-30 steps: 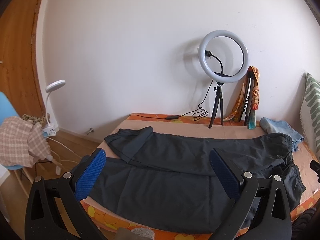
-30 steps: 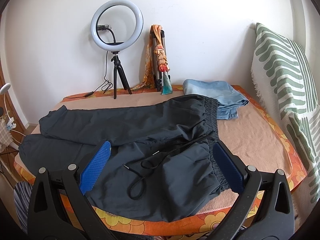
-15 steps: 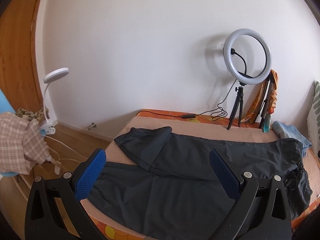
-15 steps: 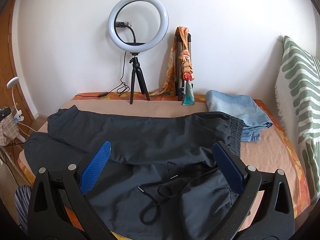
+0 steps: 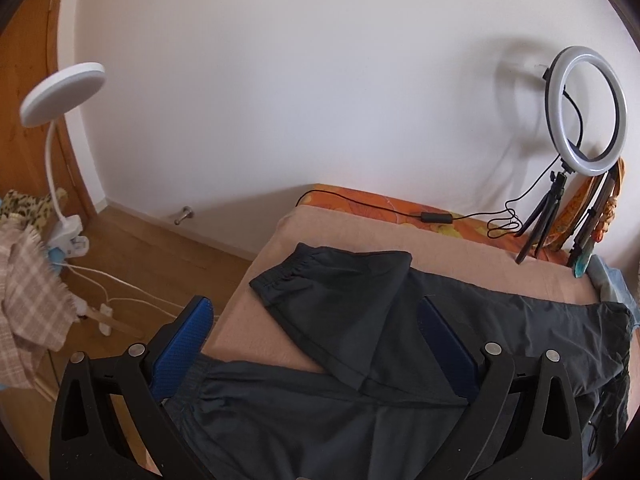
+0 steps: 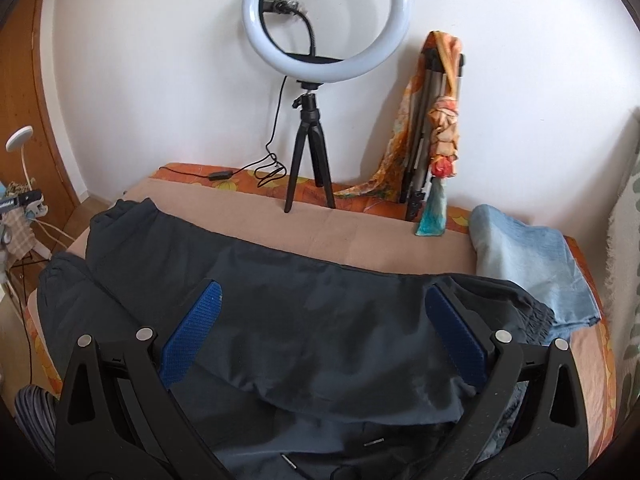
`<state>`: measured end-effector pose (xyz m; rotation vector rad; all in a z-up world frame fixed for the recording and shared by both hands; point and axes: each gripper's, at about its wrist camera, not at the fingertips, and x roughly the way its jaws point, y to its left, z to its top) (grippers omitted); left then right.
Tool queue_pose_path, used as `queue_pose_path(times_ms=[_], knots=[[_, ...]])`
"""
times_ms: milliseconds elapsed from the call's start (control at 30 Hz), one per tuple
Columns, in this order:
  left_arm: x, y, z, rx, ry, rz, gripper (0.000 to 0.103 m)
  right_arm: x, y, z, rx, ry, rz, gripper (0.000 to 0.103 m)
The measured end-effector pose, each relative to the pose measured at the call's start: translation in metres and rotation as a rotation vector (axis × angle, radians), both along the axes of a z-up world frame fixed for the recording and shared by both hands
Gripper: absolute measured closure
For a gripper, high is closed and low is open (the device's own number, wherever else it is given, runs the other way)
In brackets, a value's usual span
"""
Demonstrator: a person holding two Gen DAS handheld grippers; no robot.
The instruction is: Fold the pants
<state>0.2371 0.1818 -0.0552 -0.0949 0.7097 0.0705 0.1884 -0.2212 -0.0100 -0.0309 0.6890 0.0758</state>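
**Dark pants spread on the bed, both grippers wide open**

The dark grey pants (image 5: 400,360) lie across the bed (image 5: 320,236), far leg's elastic cuff folded over. The waistband runs out of frame. Left gripper (image 5: 320,344) and right gripper (image 6: 324,336) hover spread apart over the fabric, holding nothing.

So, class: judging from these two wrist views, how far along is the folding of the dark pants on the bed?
Barely begun. Done: the dark pants lie spread across the bed, one leg cuff angled over the other leg. In hand: nothing; the left gripper and right gripper are both open above the fabric. Left: every fold.
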Motion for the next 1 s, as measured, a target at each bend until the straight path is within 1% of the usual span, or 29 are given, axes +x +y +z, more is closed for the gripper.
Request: queue_pose_path(times_ms=[133, 200, 300, 433, 533, 667, 767, 833, 867, 900, 933, 967, 1000], knots=[[0.053, 0.005, -0.023, -0.035, 0.091, -0.025, 0.01, 0.042, 0.014, -0.018, -0.03, 0.054, 0.075, 0.0], [0.076, 0.006, -0.034, -0.021, 0.125, -0.021, 0.014, 0.06, 0.021, -0.028, -0.034, 0.081, 0.114, 0.0], [0.108, 0.011, -0.05, -0.017, 0.17, -0.009, 0.014, 0.087, 0.029, -0.044, -0.034, 0.122, 0.164, 0.0], [0.139, 0.015, -0.071, -0.062, 0.22, 0.0, 0.015, 0.119, 0.036, -0.067, -0.034, 0.183, 0.204, 0.0], [0.161, 0.016, -0.084, -0.046, 0.251, 0.016, 0.016, 0.139, 0.043, -0.082, -0.047, 0.215, 0.246, 0.0], [0.185, 0.021, -0.104, -0.043, 0.287, 0.045, 0.02, 0.167, 0.048, -0.103, -0.061, 0.269, 0.277, 0.0], [0.196, 0.022, -0.118, -0.036, 0.309, 0.061, 0.028, 0.182, 0.05, -0.116, -0.061, 0.313, 0.297, 0.0], [0.202, 0.021, -0.127, -0.021, 0.326, 0.063, 0.03, 0.189, 0.054, -0.124, -0.084, 0.33, 0.312, 0.0], [0.205, 0.019, -0.131, -0.011, 0.333, 0.061, 0.033, 0.193, 0.057, -0.128, -0.104, 0.334, 0.318, 0.0], [0.207, 0.018, -0.135, 0.002, 0.343, 0.056, 0.039, 0.195, 0.059, -0.131, -0.121, 0.338, 0.325, 0.0], [0.21, 0.016, -0.139, 0.017, 0.353, 0.055, 0.041, 0.198, 0.061, -0.135, -0.131, 0.344, 0.334, 0.0], [0.211, 0.015, -0.141, 0.032, 0.353, 0.056, 0.041, 0.201, 0.062, -0.139, -0.133, 0.353, 0.344, 0.0], [0.211, 0.015, -0.14, 0.033, 0.332, 0.055, 0.042, 0.204, 0.063, -0.142, -0.134, 0.364, 0.353, 0.0]])
